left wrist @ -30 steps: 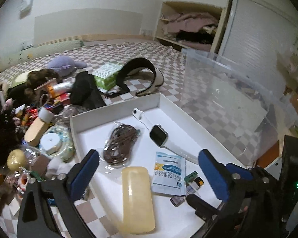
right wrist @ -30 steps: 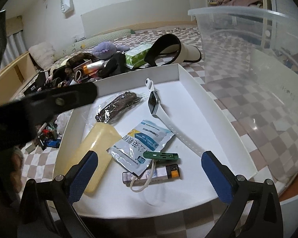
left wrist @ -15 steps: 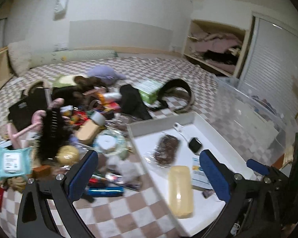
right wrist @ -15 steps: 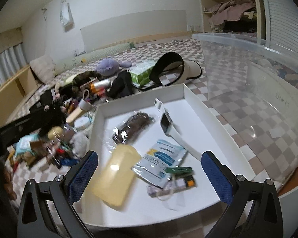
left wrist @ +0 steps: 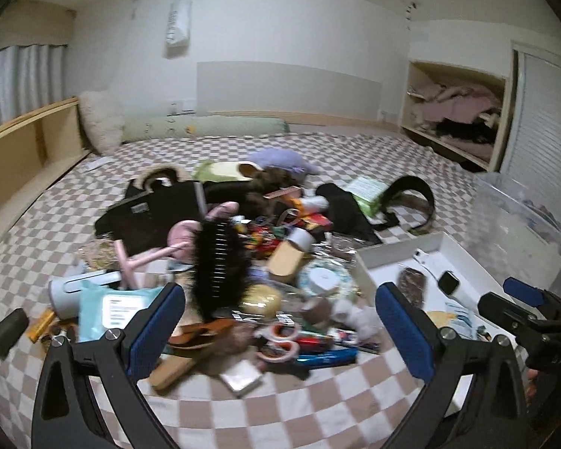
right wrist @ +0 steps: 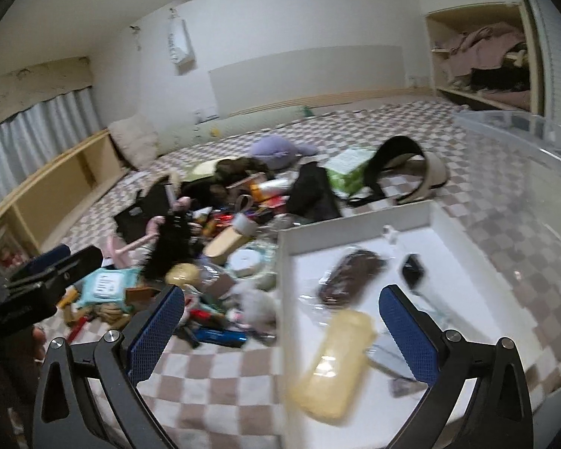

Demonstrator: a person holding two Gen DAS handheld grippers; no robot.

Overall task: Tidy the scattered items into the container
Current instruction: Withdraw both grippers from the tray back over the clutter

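Left wrist view: looks forward and down over checkered bed (left wrist: 288, 411), facing heap of scattered items (left wrist: 243, 280), near; white tray (left wrist: 400, 258) at right edge, far wall and shelf beyond.
Right wrist view: set further right, above near edge of white tray (right wrist: 355, 220), facing same way; clear bin (right wrist: 523, 138) at right.
Shared: heap, tray, black brush (left wrist: 217, 262) (right wrist: 168, 247), back wall.
Each view catches other gripper at its edge: right gripper (left wrist: 520, 307), left gripper (right wrist: 56, 265).

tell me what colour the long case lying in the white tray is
Pale translucent yellow case; it shows best in the right wrist view, though blurred.
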